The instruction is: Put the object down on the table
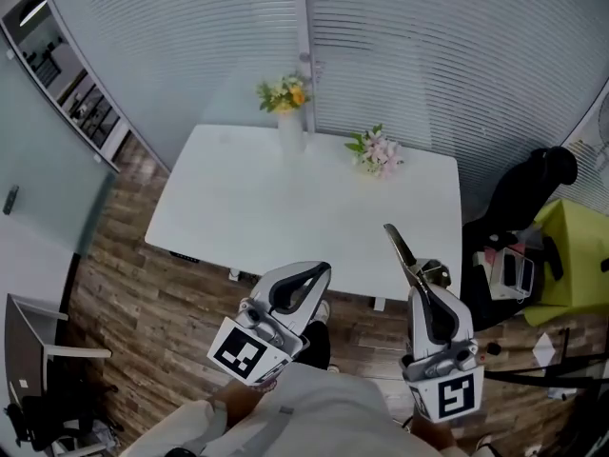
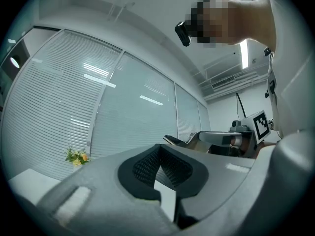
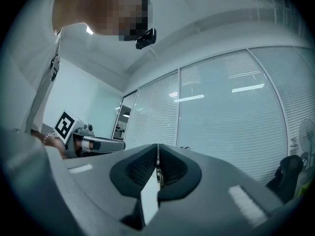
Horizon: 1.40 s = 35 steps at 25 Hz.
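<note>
Counted: 1 surface (image 1: 276, 227), 1 vase (image 1: 290, 133), 2 flower bunches (yellow bunch (image 1: 283, 93), pink bunch (image 1: 377, 150)), 2 grippers (left gripper (image 1: 322, 271), right gripper (image 1: 419, 289)), 1 bladed tool (image 1: 401, 247).

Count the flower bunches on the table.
2. A yellow bunch stands in a vase at the far edge of the table; a pink bunch lies to its right. None seems hidden.

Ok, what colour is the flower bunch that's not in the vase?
The flower bunch is pale pink with green leaves; the head view shows it best.
</note>
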Available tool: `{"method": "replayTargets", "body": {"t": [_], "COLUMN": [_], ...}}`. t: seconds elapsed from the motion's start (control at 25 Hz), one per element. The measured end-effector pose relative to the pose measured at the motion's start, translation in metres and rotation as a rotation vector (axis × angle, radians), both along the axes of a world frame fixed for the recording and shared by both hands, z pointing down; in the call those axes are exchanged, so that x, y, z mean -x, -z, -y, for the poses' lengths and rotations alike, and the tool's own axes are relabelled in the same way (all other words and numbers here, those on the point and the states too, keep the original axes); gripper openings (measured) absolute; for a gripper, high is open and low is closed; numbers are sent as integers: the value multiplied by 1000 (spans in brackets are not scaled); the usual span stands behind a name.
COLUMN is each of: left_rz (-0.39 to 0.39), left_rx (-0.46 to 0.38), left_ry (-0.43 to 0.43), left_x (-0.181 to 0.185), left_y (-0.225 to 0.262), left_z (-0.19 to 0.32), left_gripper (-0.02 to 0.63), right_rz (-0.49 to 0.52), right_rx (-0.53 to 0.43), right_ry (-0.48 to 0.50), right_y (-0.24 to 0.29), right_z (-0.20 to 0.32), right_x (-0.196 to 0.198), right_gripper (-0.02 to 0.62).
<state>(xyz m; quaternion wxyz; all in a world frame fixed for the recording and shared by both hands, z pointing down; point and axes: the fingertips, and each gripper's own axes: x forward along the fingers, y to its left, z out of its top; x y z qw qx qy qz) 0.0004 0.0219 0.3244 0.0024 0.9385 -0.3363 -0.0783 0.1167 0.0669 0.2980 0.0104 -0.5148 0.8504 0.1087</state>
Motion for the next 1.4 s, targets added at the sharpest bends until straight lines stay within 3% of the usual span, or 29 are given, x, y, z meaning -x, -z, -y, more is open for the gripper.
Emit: {"method": "replayTargets", "body": {"t": [0.76,1.4], "left_rz": [-18,-27], "left_rx": [-5,5], "left_ry": [-38,-41], "left_x": [35,31], "left_y": [3,1], "left_z": [197,220], "left_gripper": [2,2], "right_rz": [-12,-14], "right_rx": [-6,-8], "right_ry": [-29,-36], "right_y": [8,8], "right_z": [193,217], "right_x": [42,36], "right_gripper": [12,12]}}
